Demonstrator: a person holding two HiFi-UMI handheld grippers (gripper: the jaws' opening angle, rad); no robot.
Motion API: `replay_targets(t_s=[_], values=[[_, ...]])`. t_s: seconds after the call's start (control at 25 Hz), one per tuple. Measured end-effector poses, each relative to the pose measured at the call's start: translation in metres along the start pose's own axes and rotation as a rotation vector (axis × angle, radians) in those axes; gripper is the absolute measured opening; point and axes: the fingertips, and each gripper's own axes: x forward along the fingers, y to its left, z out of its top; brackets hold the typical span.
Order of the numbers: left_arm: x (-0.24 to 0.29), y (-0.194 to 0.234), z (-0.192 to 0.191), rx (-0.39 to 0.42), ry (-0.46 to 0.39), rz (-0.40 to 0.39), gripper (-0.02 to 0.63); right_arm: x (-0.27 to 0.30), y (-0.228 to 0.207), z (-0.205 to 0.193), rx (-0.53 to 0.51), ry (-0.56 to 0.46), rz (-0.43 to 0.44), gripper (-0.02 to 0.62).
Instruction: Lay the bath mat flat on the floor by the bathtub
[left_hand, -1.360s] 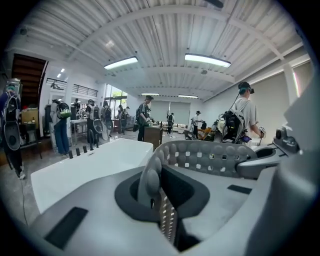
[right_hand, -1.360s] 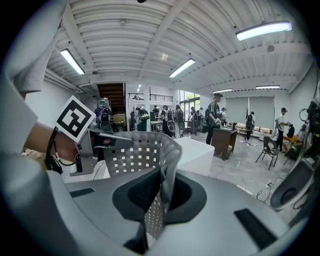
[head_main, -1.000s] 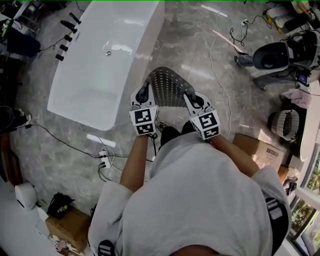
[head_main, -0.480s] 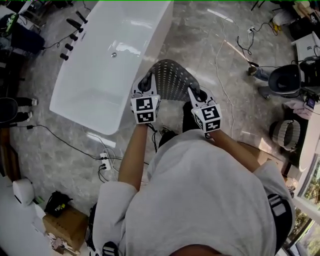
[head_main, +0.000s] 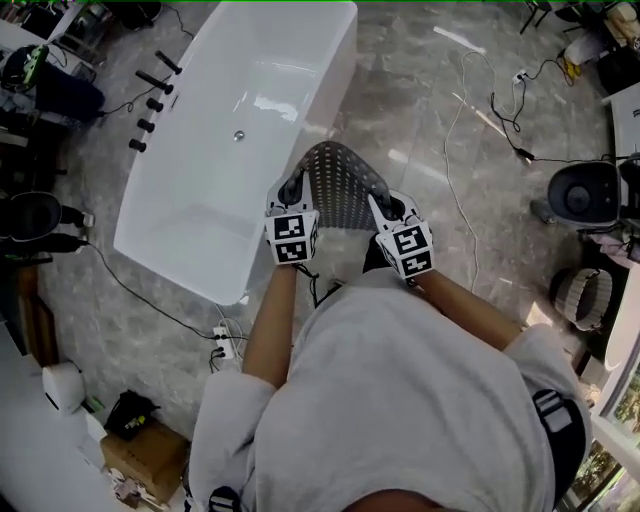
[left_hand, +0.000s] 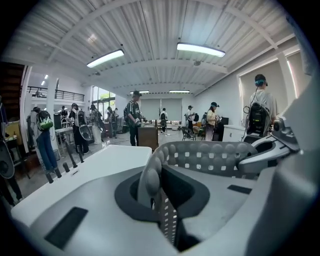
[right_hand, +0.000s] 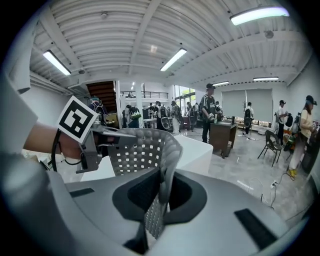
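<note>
**Head view:** You stand on the grey marbled tile floor (head_main: 430, 110) beside the white, rectangular, free-standing bathtub (head_main: 240, 120). The grey perforated rubber bath mat (head_main: 338, 178) is raised in front of you, off the floor, at the tub's right-hand edge. It bows in an arch between your two tools. The left gripper (head_main: 291, 187) pinches its left edge and the right gripper (head_main: 386, 208) its right edge. Each gripper's cube faces the camera with a black-and-white square marker. A white power strip (head_main: 222, 338) and its black cable lie on the tiles near the tub's near end. A brown cardboard box (head_main: 142, 458) sits lower left.

**Left gripper view:** Here the grip itself shows. The jaws stand narrow, clamped on the mat's edge, and a strip of the holed sheet hangs down between the dark pads. The mat's studded rim curves away to the right gripper at frame right. Beyond the tub's flat rim, a hall under strip lights holds several standing people (left_hand: 134, 116), which the overhead camera misses.

**Right gripper view:** The jaws are likewise nearly closed on the mat, and the sheet is gripped upright between the pads. The left gripper's square marker shows clearly at upper left. A dark wooden cabinet (right_hand: 223, 136) and a black chair (right_hand: 272, 145) stand behind the tub.
</note>
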Motion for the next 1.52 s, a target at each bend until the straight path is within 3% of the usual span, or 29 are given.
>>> replay_targets(t_s=[0.2, 0.32, 0.52, 0.64, 0.88, 1.0, 1.2, 1.4, 1.52], values=[[0.055, 0.007, 0.004, -0.015, 0.038, -0.033, 0.028, 0.03, -0.049, 0.002, 0.011, 0.03, -0.012, 0.023], [0.091, -0.005, 0.004, -0.014, 0.062, -0.08, 0.028, 0.047, -0.077, -0.005, -0.042, 0.053, -0.015, 0.023], [0.158, 0.0, -0.018, -0.114, 0.104, -0.084, 0.028, 0.089, -0.128, -0.028, -0.095, 0.097, -0.01, 0.023], [0.204, -0.008, -0.042, -0.091, 0.146, -0.082, 0.028, 0.107, -0.161, -0.064, -0.023, 0.114, -0.019, 0.023], [0.296, -0.018, -0.082, 0.044, 0.206, -0.1, 0.028, 0.176, -0.203, -0.124, 0.094, 0.152, -0.026, 0.023], [0.312, -0.019, -0.108, 0.042, 0.225, -0.085, 0.028, 0.198, -0.208, -0.151, 0.105, 0.18, 0.008, 0.023], [0.319, -0.009, -0.152, -0.031, 0.246, -0.024, 0.028, 0.211, -0.201, -0.189, 0.051, 0.216, 0.07, 0.023], [0.307, -0.003, -0.19, -0.052, 0.251, -0.039, 0.028, 0.219, -0.179, -0.215, 0.058, 0.237, 0.052, 0.023], [0.282, -0.001, -0.206, -0.057, 0.264, -0.043, 0.028, 0.213, -0.153, -0.22, 0.114, 0.245, 0.057, 0.023]])
